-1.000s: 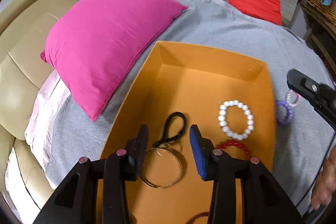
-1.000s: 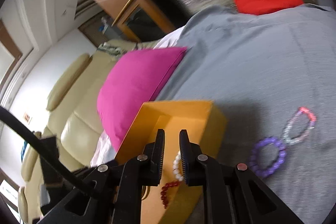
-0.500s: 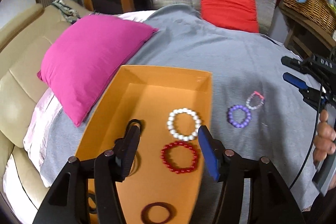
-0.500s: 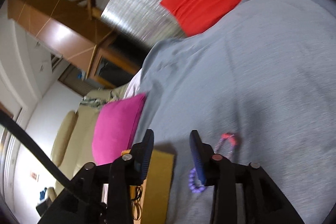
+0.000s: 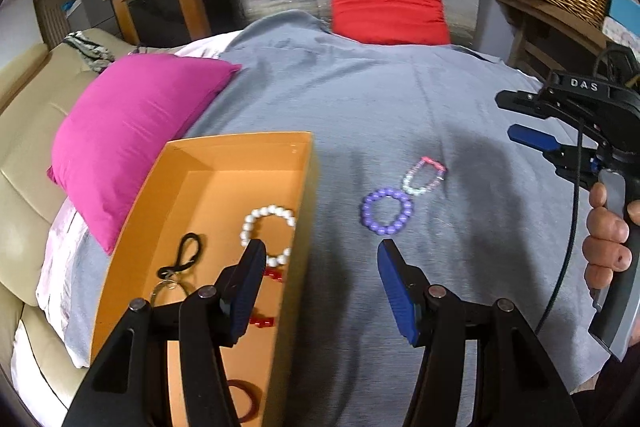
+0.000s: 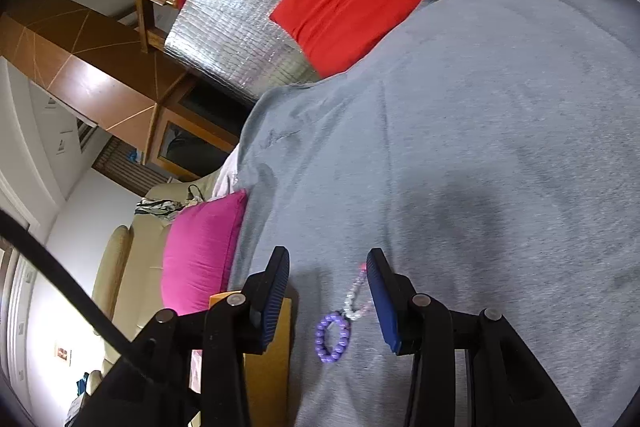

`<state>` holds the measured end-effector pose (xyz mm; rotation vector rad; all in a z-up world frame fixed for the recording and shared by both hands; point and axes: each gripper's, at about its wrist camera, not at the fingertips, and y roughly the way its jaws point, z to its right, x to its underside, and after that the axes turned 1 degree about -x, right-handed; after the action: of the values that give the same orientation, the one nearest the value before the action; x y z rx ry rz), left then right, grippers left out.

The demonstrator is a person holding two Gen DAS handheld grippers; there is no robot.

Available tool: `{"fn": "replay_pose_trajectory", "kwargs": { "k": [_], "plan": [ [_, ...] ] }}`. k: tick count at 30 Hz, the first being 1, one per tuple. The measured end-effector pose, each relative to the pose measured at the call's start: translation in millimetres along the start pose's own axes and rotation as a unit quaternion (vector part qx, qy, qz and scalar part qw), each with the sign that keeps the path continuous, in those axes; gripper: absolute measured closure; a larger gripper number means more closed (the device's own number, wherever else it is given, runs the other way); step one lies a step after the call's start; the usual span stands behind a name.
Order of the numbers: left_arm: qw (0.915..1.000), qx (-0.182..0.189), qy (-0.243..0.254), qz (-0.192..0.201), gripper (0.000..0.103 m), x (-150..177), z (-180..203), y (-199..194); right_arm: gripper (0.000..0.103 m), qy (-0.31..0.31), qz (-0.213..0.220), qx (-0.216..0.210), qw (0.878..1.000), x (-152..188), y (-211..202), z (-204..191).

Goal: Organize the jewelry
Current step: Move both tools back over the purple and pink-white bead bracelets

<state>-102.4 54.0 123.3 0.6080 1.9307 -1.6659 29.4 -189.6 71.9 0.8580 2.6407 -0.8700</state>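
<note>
Jaws of the left gripper (image 5: 320, 259) and right gripper (image 6: 328, 263), now swung off the orange box (image 5: 308, 163) and spread wide and empty, face the purple bracelet (image 5: 386, 211) and pink-clear bracelet (image 5: 424, 175) lying right of the box on the grey bedcover (image 5: 400, 99), likely next for collection.

The left wrist view looked down from above the orange box (image 5: 304, 187), facing the red cushion (image 5: 386, 5). The right wrist view sat lower and rolled sideways, close over the grey sheet (image 6: 500, 131). Both caught the purple bracelet (image 5: 386, 211).
</note>
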Motion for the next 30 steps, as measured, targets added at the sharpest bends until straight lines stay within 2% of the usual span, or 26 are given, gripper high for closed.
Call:
{"fn": "replay_pose_trajectory", "kwargs": {
  "k": [16,30],
  "plan": [
    [0.9987,0.002,0.05,0.005,0.044,0,47,0,0.059,0.01,0.007,0.024,1.0,-10,-24,29],
    [0.9978,0.009,0.063,-0.018,0.044,7,52,18,0.059,-0.005,-0.017,0.034,0.999,-2,-3,19]
  ]
}}
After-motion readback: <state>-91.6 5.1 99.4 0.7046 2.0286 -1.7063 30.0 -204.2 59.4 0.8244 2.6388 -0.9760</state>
